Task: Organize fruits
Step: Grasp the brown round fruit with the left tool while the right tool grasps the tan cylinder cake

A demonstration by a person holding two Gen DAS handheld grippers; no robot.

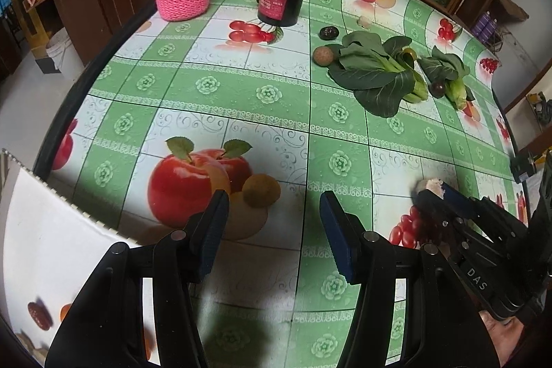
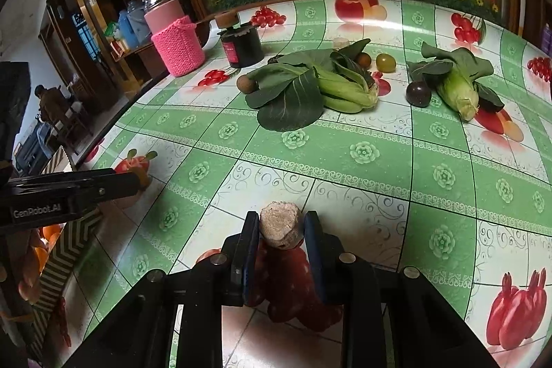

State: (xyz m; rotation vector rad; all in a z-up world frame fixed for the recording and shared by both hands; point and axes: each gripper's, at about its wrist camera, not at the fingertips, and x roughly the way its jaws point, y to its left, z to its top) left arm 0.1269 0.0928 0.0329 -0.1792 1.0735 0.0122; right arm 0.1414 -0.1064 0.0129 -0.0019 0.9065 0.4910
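The right black gripper (image 2: pixel 281 230) squeezes a small rough tan lump of fruit (image 2: pixel 280 225) low over the green flowery tablecloth (image 2: pixel 345 154). The left black gripper (image 1: pixel 274 216) is open wide, beside a round brown fruit (image 1: pixel 261 190) lying on the cloth

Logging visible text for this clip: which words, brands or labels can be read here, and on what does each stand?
"DAS": on the right gripper, seen in the left wrist view.
"GenRobot.AI": on the left gripper, seen in the right wrist view.
Red label on the black jar: printed text, too small and blurred to read.
Nothing else legible.
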